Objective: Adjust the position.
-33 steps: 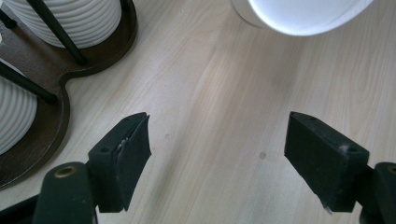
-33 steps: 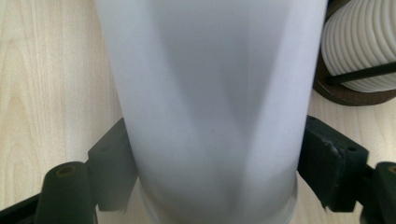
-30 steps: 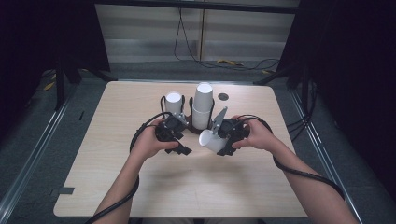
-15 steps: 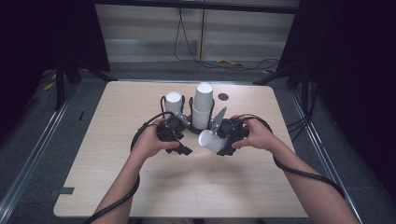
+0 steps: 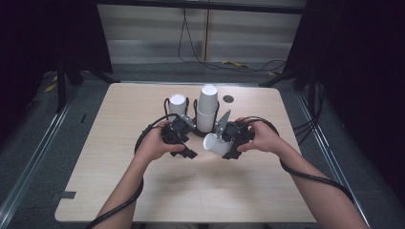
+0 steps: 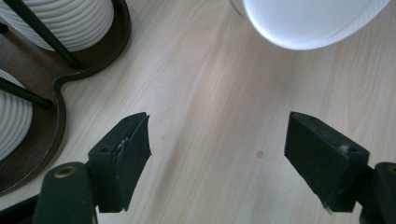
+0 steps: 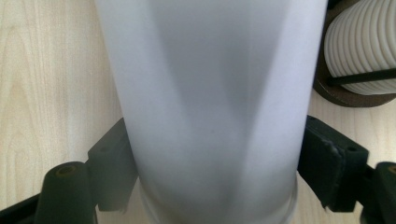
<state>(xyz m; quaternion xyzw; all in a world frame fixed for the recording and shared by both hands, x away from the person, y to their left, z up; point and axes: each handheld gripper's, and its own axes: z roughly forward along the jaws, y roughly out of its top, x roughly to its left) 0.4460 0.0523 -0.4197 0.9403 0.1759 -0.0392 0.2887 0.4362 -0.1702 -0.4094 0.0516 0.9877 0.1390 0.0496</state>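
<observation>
My right gripper [image 5: 223, 143] is shut on a smooth white paper cup [image 5: 212, 142], held on its side just above the table with its closed end toward the left gripper. In the right gripper view the cup [image 7: 210, 102] fills the space between both pads [image 7: 114, 158]. My left gripper [image 5: 187, 140] stands open, a short way left of that cup. Bare wood lies between its jaws [image 6: 217, 154], and the cup's end [image 6: 308, 21] hangs beyond them at the upper right. Behind both grippers, a dark wooden holder [image 5: 191, 133] carries a short stack [image 5: 177, 106] and a tall stack [image 5: 207, 109] of ribbed white cups.
The holder's base [image 6: 93, 65] and its black rods lie close to the left jaw. A ribbed stack [image 7: 359, 42] stands just right of the held cup. A small dark disc [image 5: 228, 98] lies near the table's far edge. Light wood stretches toward the front edge [image 5: 191, 191].
The held cup has edged slightly left toward the left gripper. Both hands have otherwise stayed nearly still.
</observation>
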